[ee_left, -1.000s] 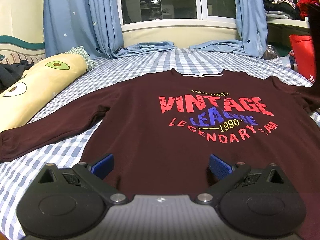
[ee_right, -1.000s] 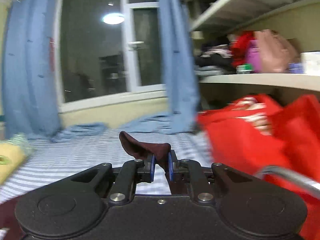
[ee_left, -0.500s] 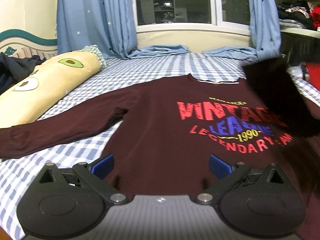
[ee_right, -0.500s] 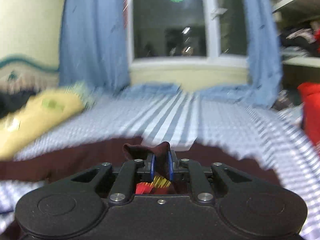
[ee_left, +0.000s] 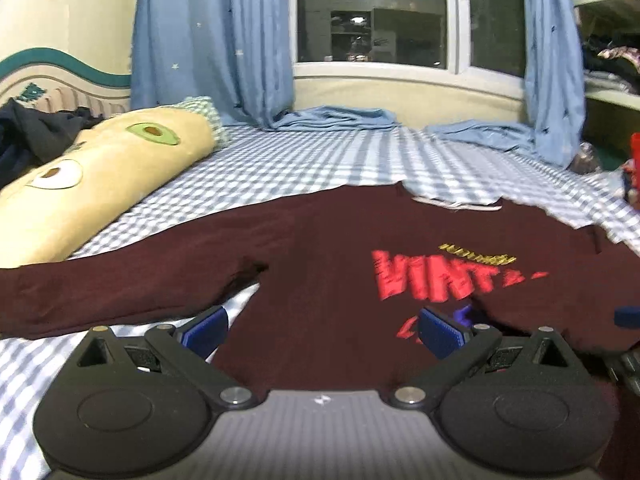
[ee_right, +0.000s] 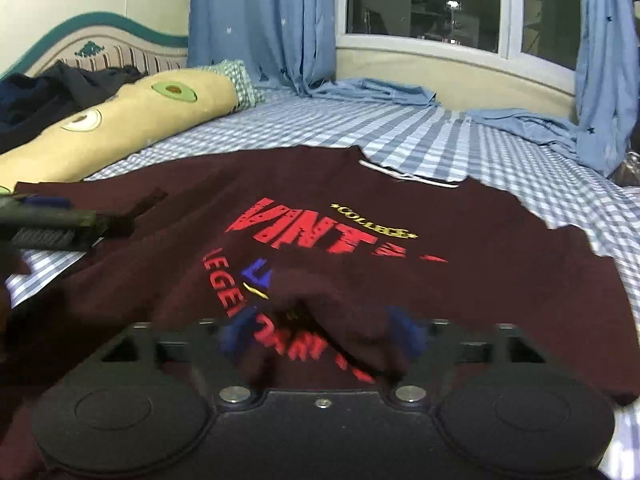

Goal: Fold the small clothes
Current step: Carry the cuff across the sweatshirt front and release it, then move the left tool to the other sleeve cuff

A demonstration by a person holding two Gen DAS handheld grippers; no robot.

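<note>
A dark maroon long-sleeve shirt [ee_left: 320,248] with a red "VINTAGE" print lies face up on the checked bed; it also shows in the right wrist view [ee_right: 460,240]. Its right sleeve [ee_right: 352,292] is folded across the chest and covers part of the print. Its left sleeve [ee_left: 100,284] lies stretched out to the left. My left gripper [ee_left: 320,326] is open and empty over the shirt's lower left body. My right gripper [ee_right: 322,332] is open, its blue pads [ee_right: 408,332] blurred, either side of the folded sleeve's end.
A long yellow avocado-print pillow [ee_left: 92,176] lies along the left of the bed. Dark clothes [ee_left: 28,132] are heaped by the headboard. Blue curtains [ee_left: 208,40] pool on the bed under the window. Something red [ee_left: 634,168] stands at the right edge.
My right gripper carried the right sleeve over the shirt's chest, lowered it and opened its jaws. My left gripper shifted left and nearer the shirt, staying open.
</note>
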